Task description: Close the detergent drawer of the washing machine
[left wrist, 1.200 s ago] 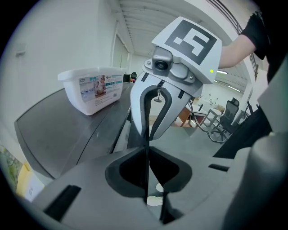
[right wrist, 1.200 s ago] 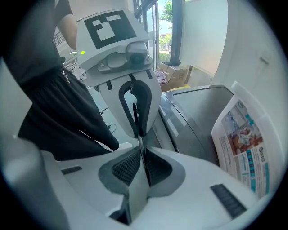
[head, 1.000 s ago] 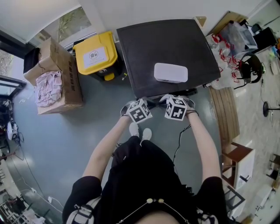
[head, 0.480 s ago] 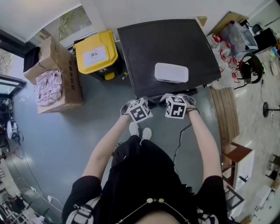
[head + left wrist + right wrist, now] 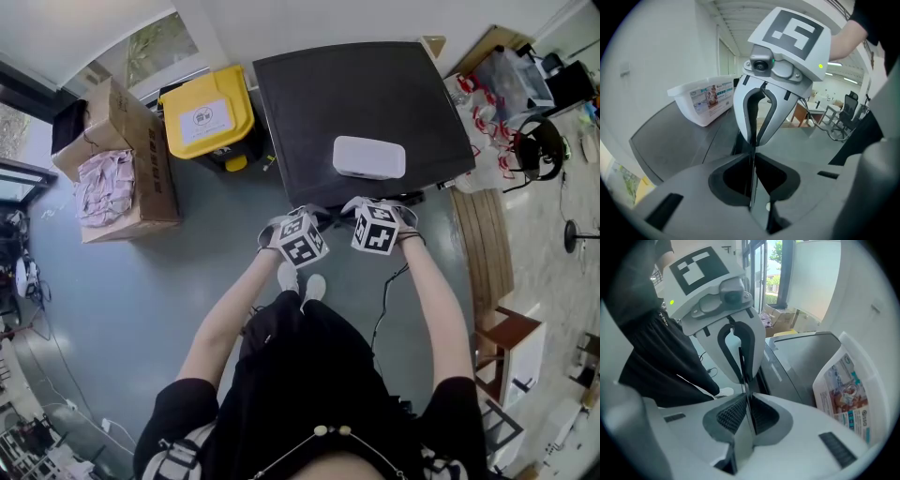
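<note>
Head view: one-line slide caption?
Person facing a dark-topped washing machine, white tub on top, yellow-lidded bin and cardboard box alongside.

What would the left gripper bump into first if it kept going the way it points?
The right gripper: it faces the left gripper tip to tip, seemingly almost touching, though depth is hard to judge.

Washing machine top point(image 5: 366, 103): dark grey, matt, smooth. Tub point(image 5: 368, 157): white plastic, slight gloss, printed paper label. Bin lid point(image 5: 204, 119): yellow glossy plastic. Box point(image 5: 127, 150): brown cardboard; cloth point(image 5: 101, 187) inside, pink, crumpled.
</note>
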Action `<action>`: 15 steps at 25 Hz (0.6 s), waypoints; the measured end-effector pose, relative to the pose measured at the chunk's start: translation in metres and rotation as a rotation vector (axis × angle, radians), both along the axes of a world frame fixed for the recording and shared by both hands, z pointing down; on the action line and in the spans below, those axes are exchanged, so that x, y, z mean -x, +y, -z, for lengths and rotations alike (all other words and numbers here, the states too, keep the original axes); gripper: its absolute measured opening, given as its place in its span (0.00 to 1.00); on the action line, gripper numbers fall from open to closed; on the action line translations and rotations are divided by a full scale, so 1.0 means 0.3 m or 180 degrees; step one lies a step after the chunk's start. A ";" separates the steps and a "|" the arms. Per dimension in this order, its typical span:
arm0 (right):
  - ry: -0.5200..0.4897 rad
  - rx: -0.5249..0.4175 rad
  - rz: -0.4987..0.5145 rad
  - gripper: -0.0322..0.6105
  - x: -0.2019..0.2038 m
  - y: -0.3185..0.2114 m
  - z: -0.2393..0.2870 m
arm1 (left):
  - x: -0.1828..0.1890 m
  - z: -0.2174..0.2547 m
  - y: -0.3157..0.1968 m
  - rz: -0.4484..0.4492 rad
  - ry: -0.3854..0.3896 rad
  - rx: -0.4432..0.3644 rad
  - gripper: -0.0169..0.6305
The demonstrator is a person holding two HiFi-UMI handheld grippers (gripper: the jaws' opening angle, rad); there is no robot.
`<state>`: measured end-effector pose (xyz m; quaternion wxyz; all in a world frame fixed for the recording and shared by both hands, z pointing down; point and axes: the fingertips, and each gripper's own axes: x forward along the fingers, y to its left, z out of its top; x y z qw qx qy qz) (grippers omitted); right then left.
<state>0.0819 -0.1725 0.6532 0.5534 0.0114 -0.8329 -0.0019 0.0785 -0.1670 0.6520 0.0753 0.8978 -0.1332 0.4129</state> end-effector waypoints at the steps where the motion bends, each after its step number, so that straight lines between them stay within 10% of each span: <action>1: -0.0011 -0.0013 -0.0019 0.12 0.000 -0.001 -0.003 | 0.003 0.005 -0.001 0.0002 -0.0046 -0.0145 0.09; 5: -0.0025 -0.0098 -0.0060 0.12 -0.002 -0.010 -0.004 | 0.021 0.036 -0.001 0.0043 -0.0167 -0.0618 0.09; 15: -0.0021 -0.0396 -0.0246 0.13 0.009 -0.043 -0.006 | 0.063 0.044 -0.026 0.0190 -0.0288 -0.0810 0.20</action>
